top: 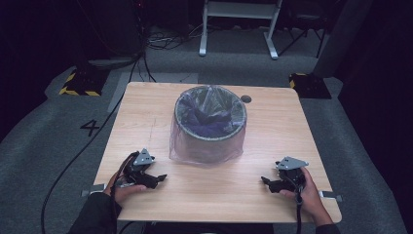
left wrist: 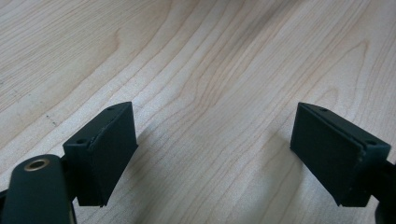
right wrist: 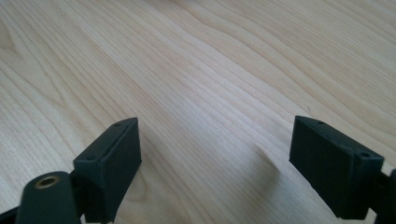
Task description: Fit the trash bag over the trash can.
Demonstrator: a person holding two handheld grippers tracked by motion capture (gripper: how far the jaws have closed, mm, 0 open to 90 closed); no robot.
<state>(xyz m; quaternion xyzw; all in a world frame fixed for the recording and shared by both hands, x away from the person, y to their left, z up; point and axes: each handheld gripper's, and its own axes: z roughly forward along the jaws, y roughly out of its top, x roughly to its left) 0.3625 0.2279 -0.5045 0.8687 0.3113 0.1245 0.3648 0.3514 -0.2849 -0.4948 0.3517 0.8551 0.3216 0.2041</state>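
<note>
A round grey bin lined with a thin translucent bag stands at the middle of the wooden table; the bag drapes over its rim and down its sides, and dark crumpled material lies inside. My left gripper rests near the table's front left, open, with bare wood between its jaws. My right gripper rests near the front right, open too, over bare wood. Both point inward toward each other, well short of the bin.
A small dark round mark sits on the table behind the bin. Beyond the table lie grey carpet, cables, yellow-black striped bases and a white frame's legs. A "4" is marked on the floor at left.
</note>
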